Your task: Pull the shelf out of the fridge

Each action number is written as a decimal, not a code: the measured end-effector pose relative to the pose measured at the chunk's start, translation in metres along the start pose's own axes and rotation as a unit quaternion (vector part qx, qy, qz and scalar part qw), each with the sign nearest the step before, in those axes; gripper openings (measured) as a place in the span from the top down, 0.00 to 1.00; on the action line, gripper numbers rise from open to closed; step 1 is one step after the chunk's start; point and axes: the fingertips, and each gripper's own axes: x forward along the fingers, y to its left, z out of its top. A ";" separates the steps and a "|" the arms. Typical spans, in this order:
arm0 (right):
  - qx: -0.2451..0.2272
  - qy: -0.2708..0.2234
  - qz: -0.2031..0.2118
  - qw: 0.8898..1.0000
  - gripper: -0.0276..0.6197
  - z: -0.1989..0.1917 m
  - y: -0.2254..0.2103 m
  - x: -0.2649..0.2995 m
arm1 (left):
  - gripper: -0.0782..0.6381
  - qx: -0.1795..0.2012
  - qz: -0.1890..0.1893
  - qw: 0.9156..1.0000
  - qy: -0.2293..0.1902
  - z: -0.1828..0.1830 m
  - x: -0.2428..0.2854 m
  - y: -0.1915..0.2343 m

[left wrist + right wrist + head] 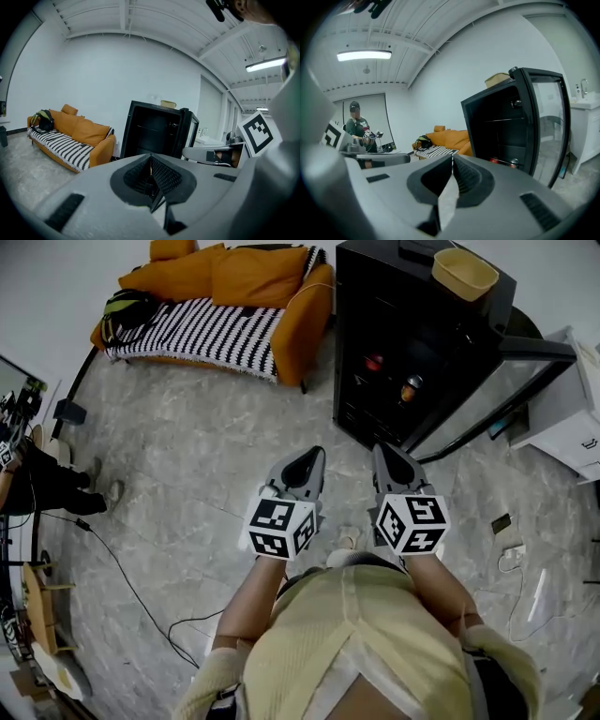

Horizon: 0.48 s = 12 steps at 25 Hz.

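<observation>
A black fridge (412,343) stands a step ahead on the floor, its glass door (497,395) swung open to the right. Inside, a thin shelf (506,120) crosses the dark interior at mid height; it also shows faintly as the shelf (152,126) in the left gripper view. Two cans (409,388) sit low inside. My left gripper (314,457) and right gripper (382,454) are held side by side in front of the fridge, well short of it. Both are shut with nothing between the jaws; the left gripper (151,159) and right gripper (452,159) show closed tips.
A tan bowl (464,273) rests on the fridge top. An orange sofa (225,306) with a striped blanket stands to the left. A white cabinet (574,418) sits right of the door. A person (37,486) is at far left. Cables (122,568) trail across the floor.
</observation>
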 end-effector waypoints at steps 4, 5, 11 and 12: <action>0.006 -0.004 -0.002 1.000 0.91 0.008 -0.016 0.012 | 0.86 0.009 -0.005 1.000 0.003 0.008 0.025 -0.002; 0.007 -0.004 -0.003 1.000 0.91 0.009 -0.020 0.014 | 0.86 0.010 -0.006 1.000 0.004 0.009 0.031 -0.002; 0.012 -0.006 -0.013 1.000 0.91 0.014 -0.042 0.020 | 0.86 0.014 -0.018 1.000 0.005 0.014 0.061 -0.011; 0.013 -0.007 -0.015 1.000 0.91 0.014 -0.045 0.021 | 0.86 0.015 -0.022 1.000 0.006 0.014 0.066 -0.013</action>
